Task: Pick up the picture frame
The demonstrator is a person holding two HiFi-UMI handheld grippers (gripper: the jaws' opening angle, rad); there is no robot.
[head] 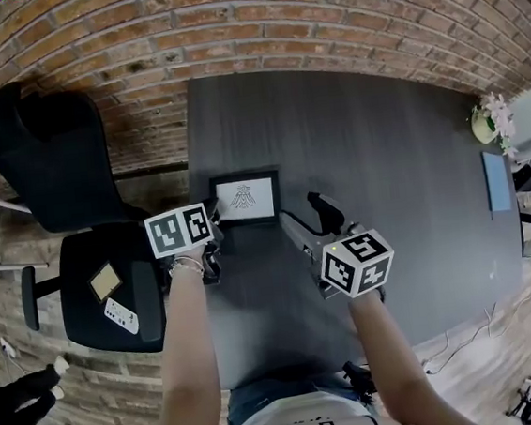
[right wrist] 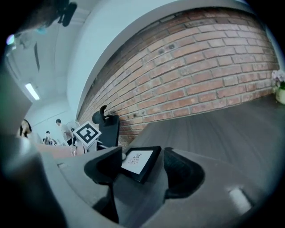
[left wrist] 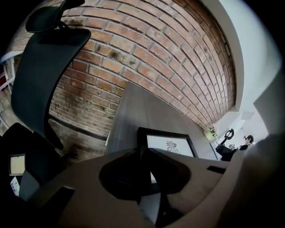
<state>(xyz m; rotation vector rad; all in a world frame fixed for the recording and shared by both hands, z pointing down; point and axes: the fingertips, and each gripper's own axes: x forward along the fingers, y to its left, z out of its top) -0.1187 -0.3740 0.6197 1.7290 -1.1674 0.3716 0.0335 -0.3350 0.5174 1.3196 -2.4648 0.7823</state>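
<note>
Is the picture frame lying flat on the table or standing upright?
Lying flat, face up: the picture frame shows its whole drawing from above and rests on the table.

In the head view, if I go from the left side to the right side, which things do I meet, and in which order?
black chair → left claw → picture frame → right claw → flower pot
</note>
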